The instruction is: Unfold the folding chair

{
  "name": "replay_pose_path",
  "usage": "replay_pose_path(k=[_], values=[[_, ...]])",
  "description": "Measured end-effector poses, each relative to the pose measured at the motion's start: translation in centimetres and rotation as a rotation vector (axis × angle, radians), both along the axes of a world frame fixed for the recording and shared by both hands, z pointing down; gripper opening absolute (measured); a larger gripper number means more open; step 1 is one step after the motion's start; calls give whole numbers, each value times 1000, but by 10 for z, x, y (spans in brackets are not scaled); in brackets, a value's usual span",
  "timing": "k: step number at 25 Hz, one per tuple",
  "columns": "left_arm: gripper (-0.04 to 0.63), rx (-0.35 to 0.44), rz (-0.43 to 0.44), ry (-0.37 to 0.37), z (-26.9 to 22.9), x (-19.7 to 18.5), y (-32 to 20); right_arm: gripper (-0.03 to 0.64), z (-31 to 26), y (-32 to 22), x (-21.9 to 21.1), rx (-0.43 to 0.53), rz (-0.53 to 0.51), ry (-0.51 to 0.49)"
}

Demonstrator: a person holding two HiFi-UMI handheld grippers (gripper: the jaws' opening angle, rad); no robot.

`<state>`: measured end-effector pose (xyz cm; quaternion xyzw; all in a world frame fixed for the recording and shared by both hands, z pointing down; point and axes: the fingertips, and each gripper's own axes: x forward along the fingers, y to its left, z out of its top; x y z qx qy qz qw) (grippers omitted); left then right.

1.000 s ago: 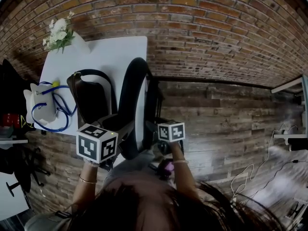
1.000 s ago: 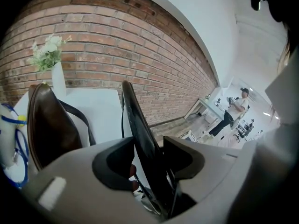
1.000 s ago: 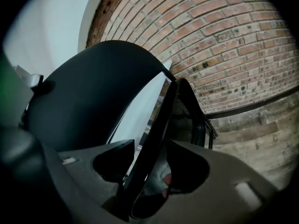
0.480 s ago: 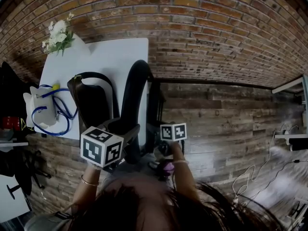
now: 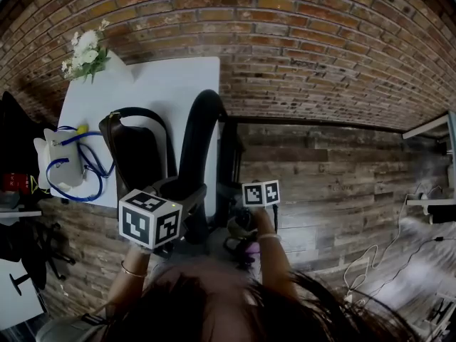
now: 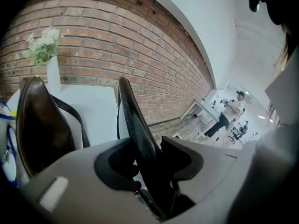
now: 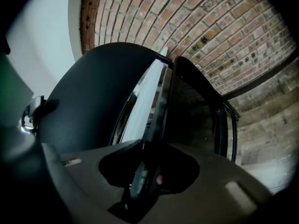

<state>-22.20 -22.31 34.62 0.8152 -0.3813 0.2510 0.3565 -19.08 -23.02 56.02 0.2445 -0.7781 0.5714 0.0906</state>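
Both had just been closing: left tongs [image 6: 149,158] and right tongs [image 7: 148,168] each clenched an edge of the chair [image 5: 199,141] (folded, upright beside the tabletop [image 5: 149,84]), likely to pull it apart.

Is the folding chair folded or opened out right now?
Nearly folded. The folding chair stands upright, and the right gripper view shows only a narrow wedge of gap between its padded panel and frame.

The white table [image 5: 171,84] bears a vase of flowers [image 6: 52,76], a brown bag [image 5: 135,152] and a blue-corded white object [image 5: 60,161].
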Motion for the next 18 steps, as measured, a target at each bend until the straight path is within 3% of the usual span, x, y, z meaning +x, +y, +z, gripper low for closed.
replay_pose_path(k=[9,18], values=[[155,-16,-54,-18,0,3,-2,98,0,1,6,4,-4,13],[150,-2,-77,-25,-5,33,0,106,-1,3,33,-3,-14,32]])
